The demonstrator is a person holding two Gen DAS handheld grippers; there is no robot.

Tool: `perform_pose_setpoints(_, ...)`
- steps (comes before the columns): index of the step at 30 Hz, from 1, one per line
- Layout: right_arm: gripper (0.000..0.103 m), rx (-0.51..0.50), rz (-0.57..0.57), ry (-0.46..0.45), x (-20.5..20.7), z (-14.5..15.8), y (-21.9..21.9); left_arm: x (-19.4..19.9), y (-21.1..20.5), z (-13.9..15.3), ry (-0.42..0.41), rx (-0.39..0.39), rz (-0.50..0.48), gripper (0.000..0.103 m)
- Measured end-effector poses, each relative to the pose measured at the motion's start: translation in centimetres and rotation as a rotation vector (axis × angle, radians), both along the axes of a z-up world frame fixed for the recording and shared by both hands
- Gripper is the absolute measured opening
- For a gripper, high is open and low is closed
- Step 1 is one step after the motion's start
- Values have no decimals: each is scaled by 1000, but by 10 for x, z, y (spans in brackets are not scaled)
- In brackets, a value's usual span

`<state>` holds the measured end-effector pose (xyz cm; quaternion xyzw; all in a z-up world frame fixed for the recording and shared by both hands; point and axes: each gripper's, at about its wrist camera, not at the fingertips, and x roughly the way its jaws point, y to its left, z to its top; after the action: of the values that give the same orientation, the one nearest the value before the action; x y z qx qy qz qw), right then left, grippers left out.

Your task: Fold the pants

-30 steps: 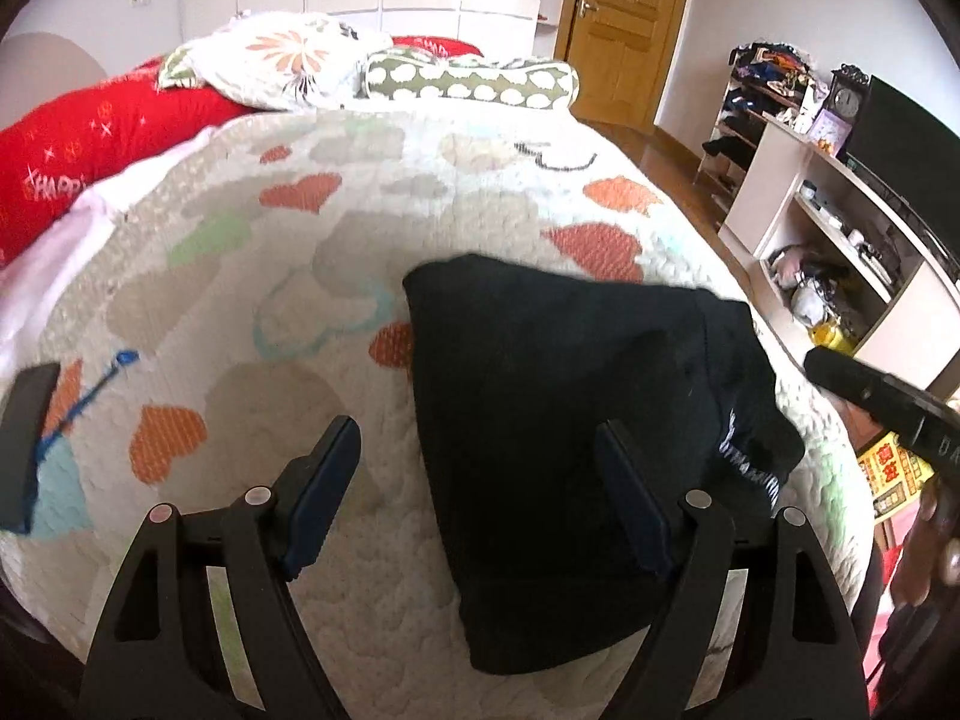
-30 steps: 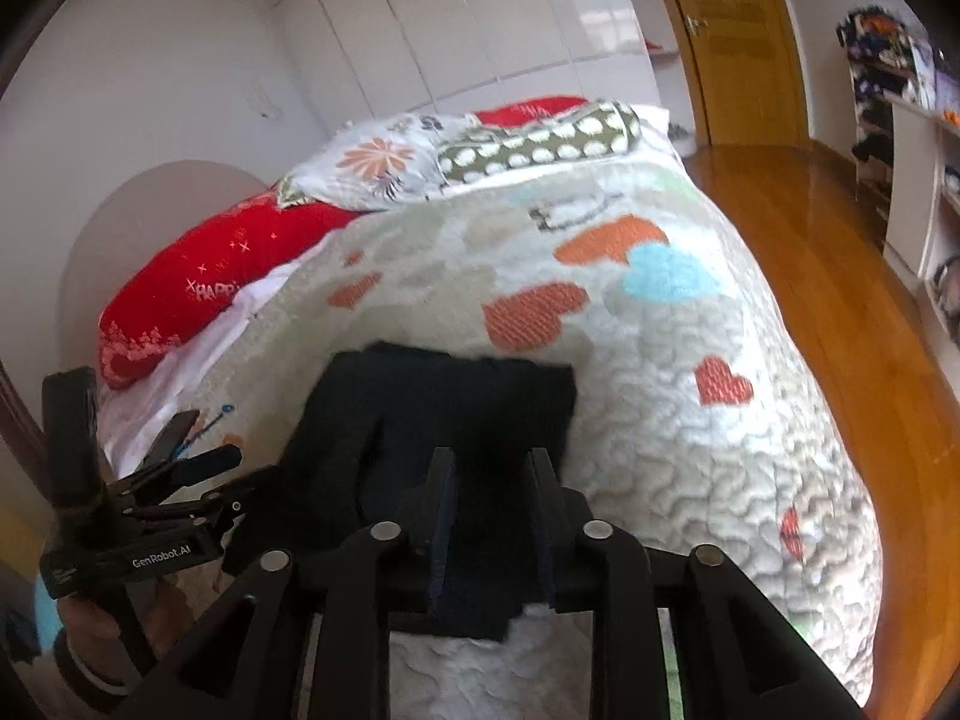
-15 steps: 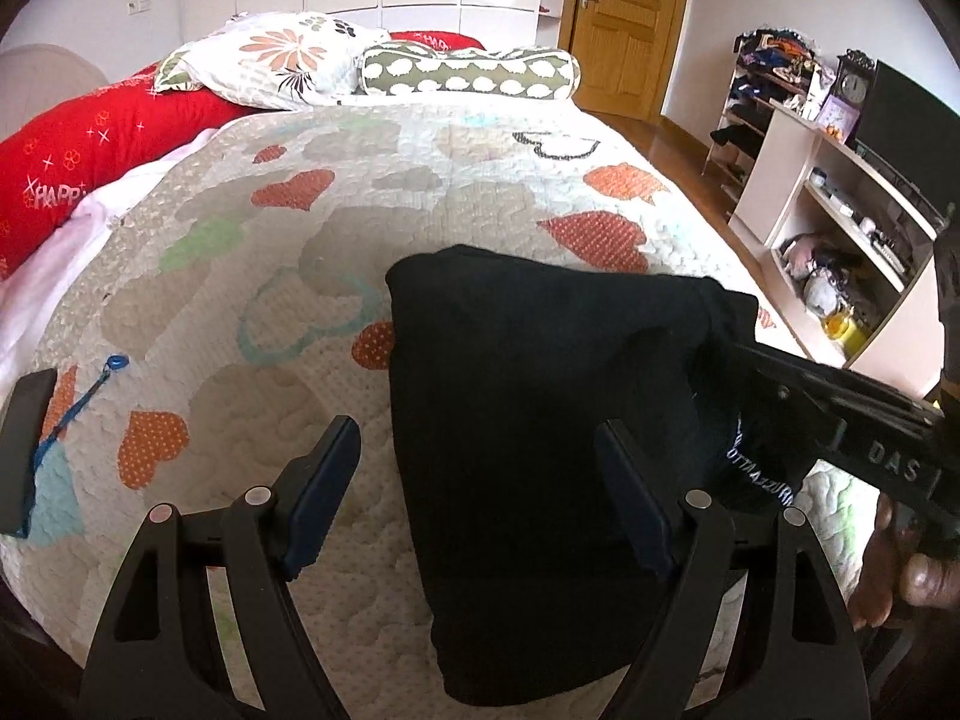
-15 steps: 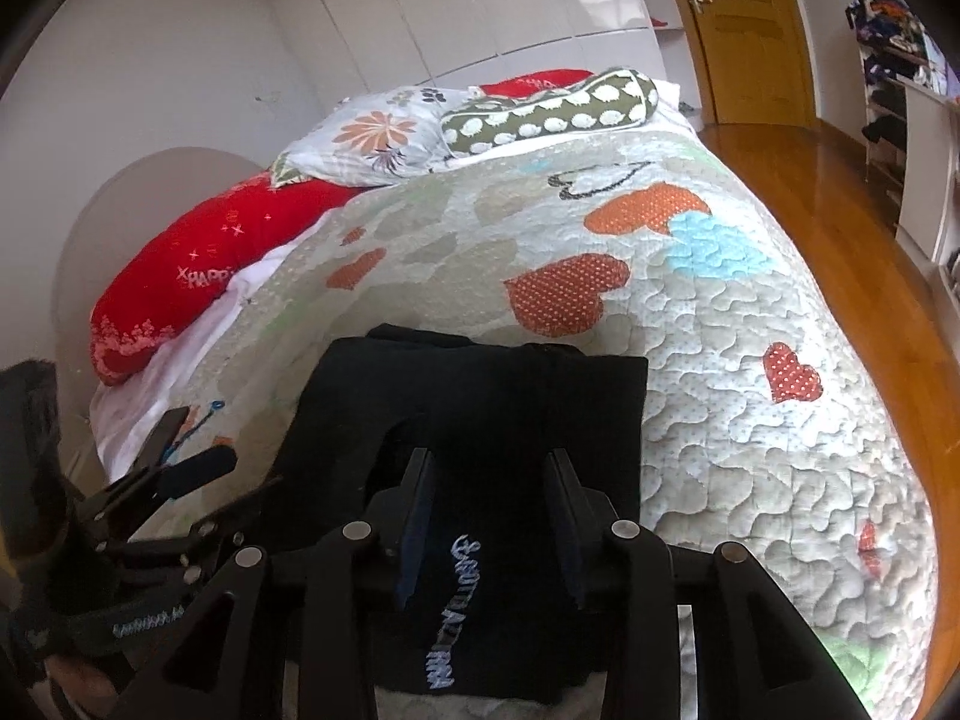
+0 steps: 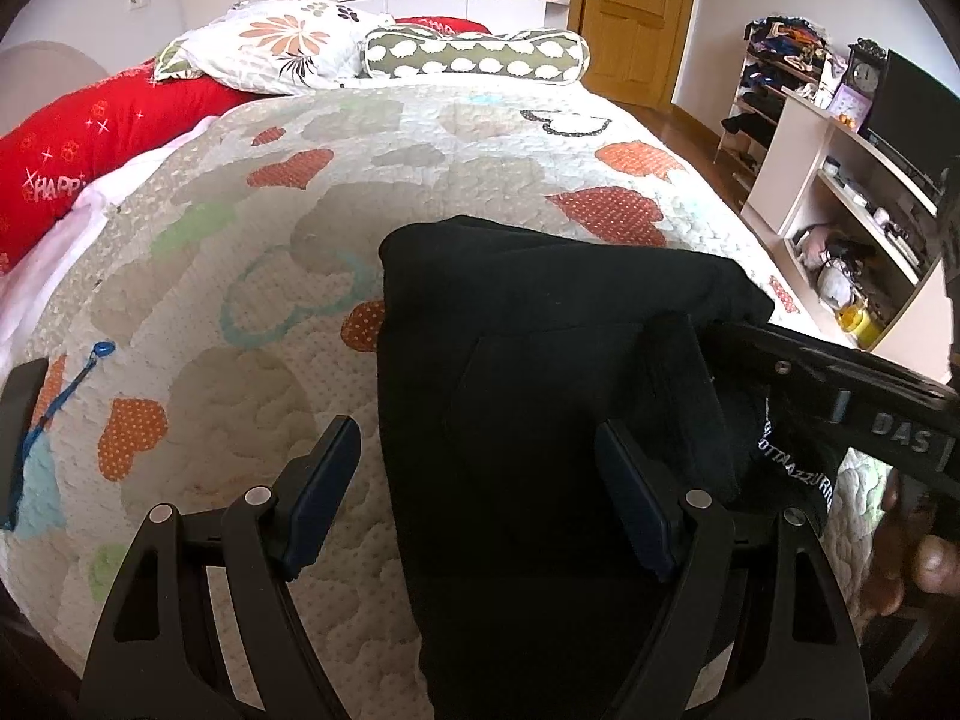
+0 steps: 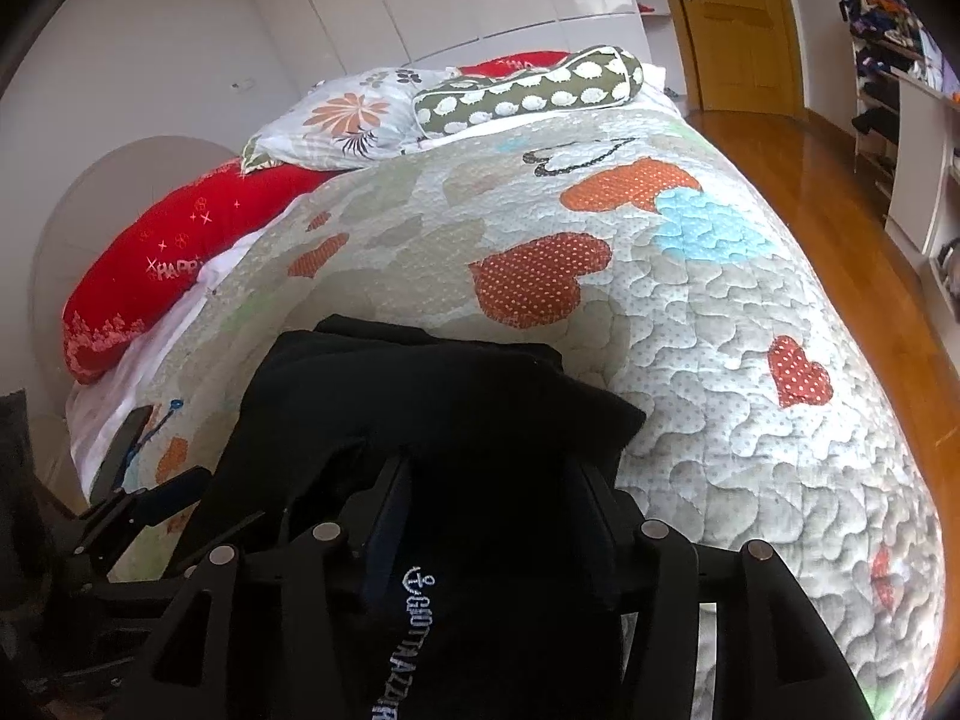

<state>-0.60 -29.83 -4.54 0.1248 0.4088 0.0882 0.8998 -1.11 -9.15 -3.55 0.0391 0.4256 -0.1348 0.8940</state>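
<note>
- Black pants point(image 5: 528, 396) lie folded on the quilt point(image 5: 240, 276), near its foot edge.
- left gripper point(image 5: 480, 480): jaws wide, one finger over the pants, nothing grasped.
- right gripper point(image 6: 492, 516): jaws just been opening, pants fabric between them, not pinched.

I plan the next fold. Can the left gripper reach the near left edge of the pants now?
Probably yes. The left gripper is open, and the pants edge already lies between its fingers on the quilt. Nothing covers that edge; the right gripper is over the other side.
</note>
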Motion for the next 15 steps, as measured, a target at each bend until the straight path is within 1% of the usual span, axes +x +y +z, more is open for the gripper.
perform_pose_setpoints(2,51,2,1,-4,-4,4,-1,-1,0,1,-6,8,1,82)
perform_pose_setpoints(10,51,-74,33,-35,-40,25,1,-8,3,6,-12,8,7,81)
perform_pose_setpoints(15,51,-108,56,-33,-57,28,4,-15,2,7,-13,6,12,81)
